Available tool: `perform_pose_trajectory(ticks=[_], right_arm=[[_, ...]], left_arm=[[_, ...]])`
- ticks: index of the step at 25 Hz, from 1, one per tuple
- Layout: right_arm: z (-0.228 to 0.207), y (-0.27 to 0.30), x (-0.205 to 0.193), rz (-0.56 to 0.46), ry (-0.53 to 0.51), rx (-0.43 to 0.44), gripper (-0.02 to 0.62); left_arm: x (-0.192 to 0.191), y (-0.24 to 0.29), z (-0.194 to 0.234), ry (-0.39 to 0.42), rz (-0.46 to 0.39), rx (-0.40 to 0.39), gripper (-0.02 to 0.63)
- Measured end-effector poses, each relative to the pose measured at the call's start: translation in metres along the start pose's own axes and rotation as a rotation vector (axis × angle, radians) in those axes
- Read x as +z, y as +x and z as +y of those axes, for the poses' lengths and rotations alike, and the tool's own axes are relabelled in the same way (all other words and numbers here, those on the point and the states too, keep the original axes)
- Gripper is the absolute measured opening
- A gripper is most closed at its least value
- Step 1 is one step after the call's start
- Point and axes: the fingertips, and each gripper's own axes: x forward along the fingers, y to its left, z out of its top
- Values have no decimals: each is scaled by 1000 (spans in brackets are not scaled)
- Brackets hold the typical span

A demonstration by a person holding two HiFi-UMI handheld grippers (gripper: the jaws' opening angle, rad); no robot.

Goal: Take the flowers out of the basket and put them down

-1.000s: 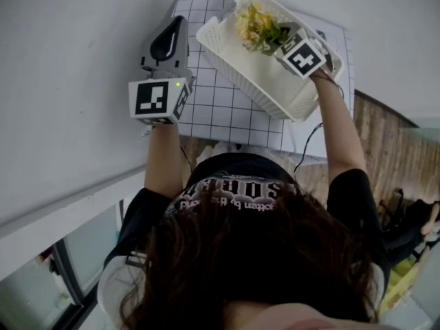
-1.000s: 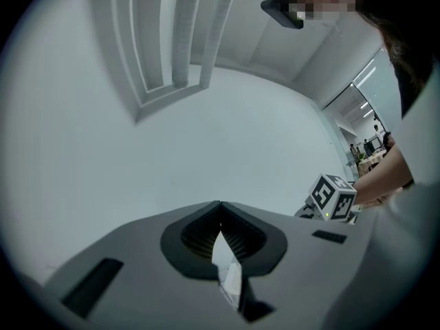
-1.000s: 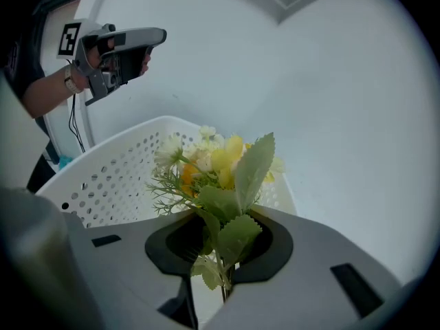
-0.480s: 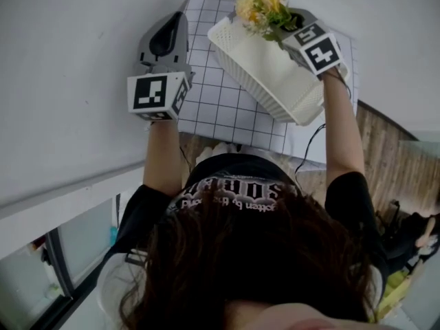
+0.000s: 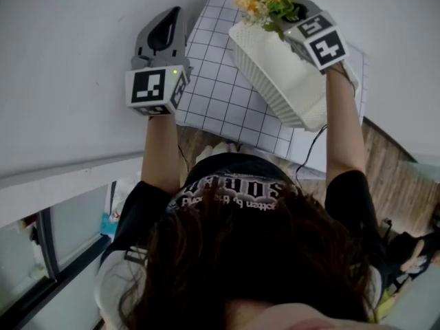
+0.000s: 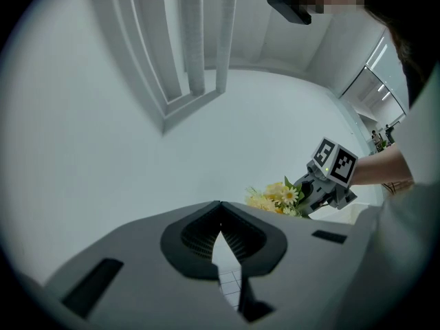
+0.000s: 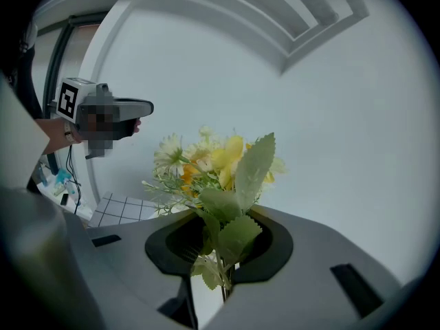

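Between the right gripper's [image 7: 218, 270] jaws, closed narrowly on the stems, the flowers [image 7: 218, 162] run lengthwise along the jaws. Their blooms point out past the tips, away from the person. Under that gripper sits the white basket [image 5: 275, 81], with the bouquet clear above its far rim. Bare gridded mat [image 5: 220, 88] spreads between the two grippers. The left gripper [image 6: 221, 218] hovers at the mat's edge, jaws together, holding nothing.
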Motion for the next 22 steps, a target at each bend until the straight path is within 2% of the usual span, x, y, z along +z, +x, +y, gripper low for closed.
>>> perform_pose_trajectory(ticks=[11, 22], right_arm=[[28, 19, 60, -109, -9, 63, 110], [69, 42, 104, -187, -14, 157, 110]], left_arm=[[-1, -35, 37, 34, 37, 103, 3], [-4, -71, 72, 51, 59, 205, 3]])
